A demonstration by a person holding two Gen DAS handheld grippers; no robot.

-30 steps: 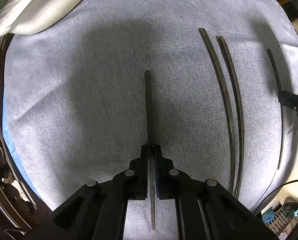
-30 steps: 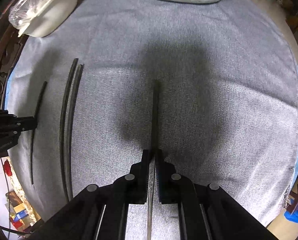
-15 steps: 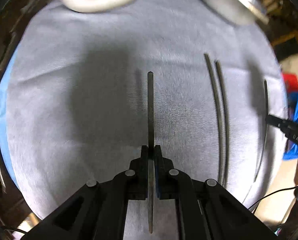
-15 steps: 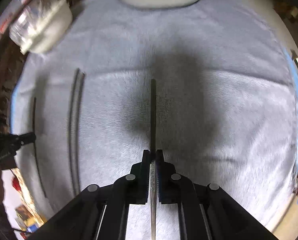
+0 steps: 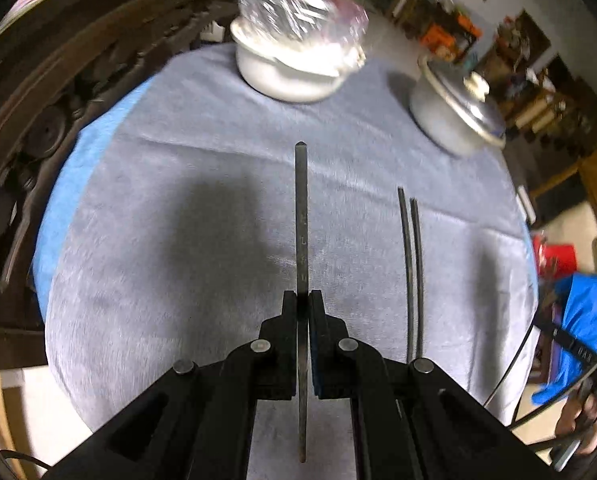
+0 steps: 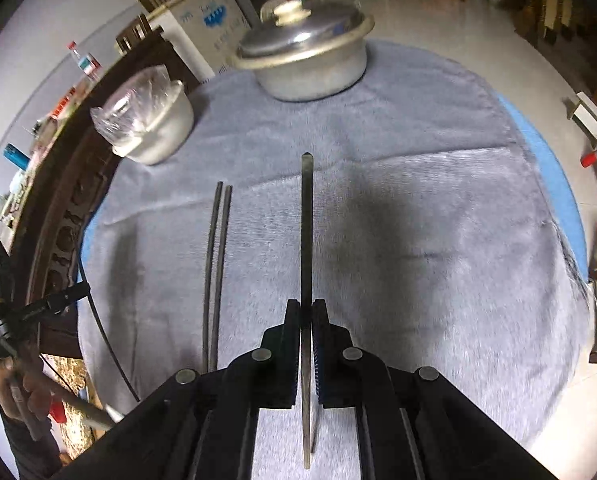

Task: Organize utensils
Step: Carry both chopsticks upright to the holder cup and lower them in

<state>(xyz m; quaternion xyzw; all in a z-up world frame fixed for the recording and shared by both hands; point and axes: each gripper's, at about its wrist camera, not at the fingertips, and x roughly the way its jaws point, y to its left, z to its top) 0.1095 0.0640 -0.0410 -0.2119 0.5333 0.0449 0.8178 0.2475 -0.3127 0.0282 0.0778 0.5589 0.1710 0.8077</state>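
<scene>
My left gripper (image 5: 302,300) is shut on a dark chopstick (image 5: 301,216) that points forward, lifted above the grey cloth. My right gripper (image 6: 306,308) is shut on another dark chopstick (image 6: 307,224), also held above the cloth. A pair of dark chopsticks lies side by side on the cloth, right of my left gripper (image 5: 412,272) and left of my right gripper (image 6: 215,272). The left gripper shows at the right wrist view's left edge (image 6: 38,312). The right gripper shows at the left wrist view's right edge (image 5: 570,344).
A grey cloth (image 5: 186,208) covers a round table. A white bowl under plastic wrap (image 5: 294,56) (image 6: 150,124) and a lidded metal pot (image 5: 454,108) (image 6: 306,56) stand at the far side. A carved dark wood edge (image 6: 58,240) runs along the left.
Both grippers have risen and tilted up with their chopsticks, so the bowl, pot and room came into view. The pair on the cloth has not moved.
</scene>
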